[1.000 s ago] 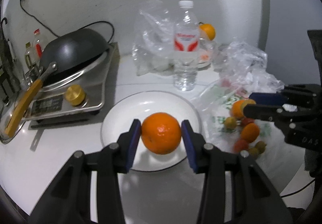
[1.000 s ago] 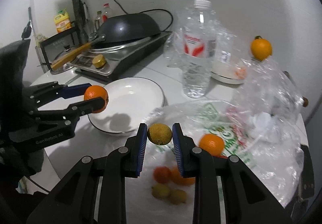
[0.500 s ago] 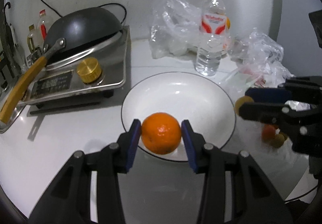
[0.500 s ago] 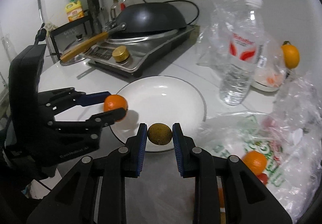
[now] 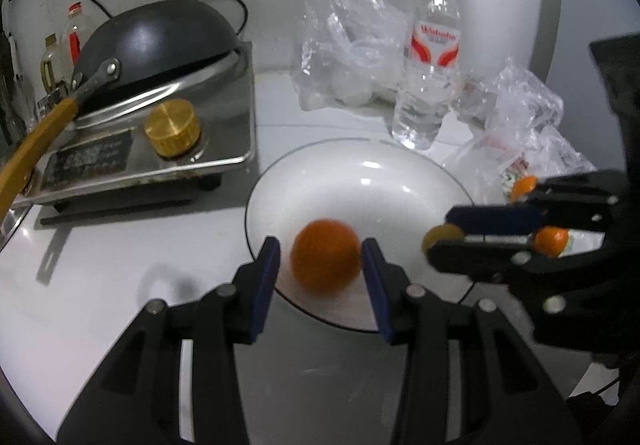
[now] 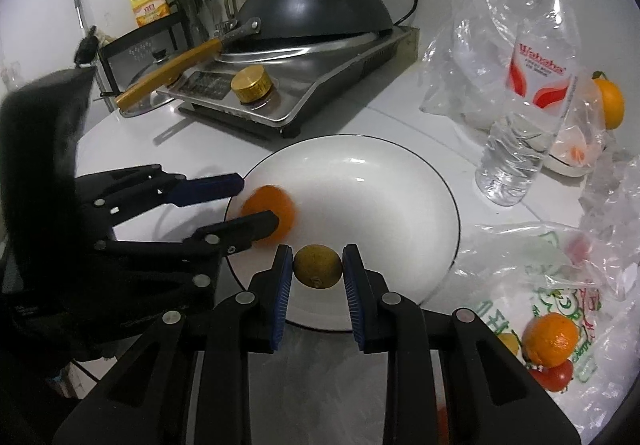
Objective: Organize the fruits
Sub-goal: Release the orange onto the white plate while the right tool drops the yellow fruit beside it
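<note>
Twice confirmed, once per wrist view, an orange between the fingers of the left gripper. Found those fingers apart, with a gap showing on either side of the fruit, so not clamped on it. Noted the orange blurred while the fingers looked sharp; judged it loose and moving, over the near left edge of the white plate. Could not tell whether it touched the plate yet.

Recorded a small green-brown fruit squeezed between the fingers of the right gripper, both pads pressed against its sides. Placed it above the near rim of the same plate, just right of the orange and apart from it.

Judged the step in hand as delivery of both fruits to the plate: orange let go, small fruit not yet set down.

Judged the next move to need the right gripper carried a little farther in over the bare middle of the plate, lowered close to the surface, then opened. Expected a round fruit to roll on the shallow dish, hence a low drop, clear of the orange.

Logged more fruit to the right on a crumpled plastic bag: another orange and a red fruit. Marked a water bottle beyond the far right of the plate, and a stove with a wok at far left.
</note>
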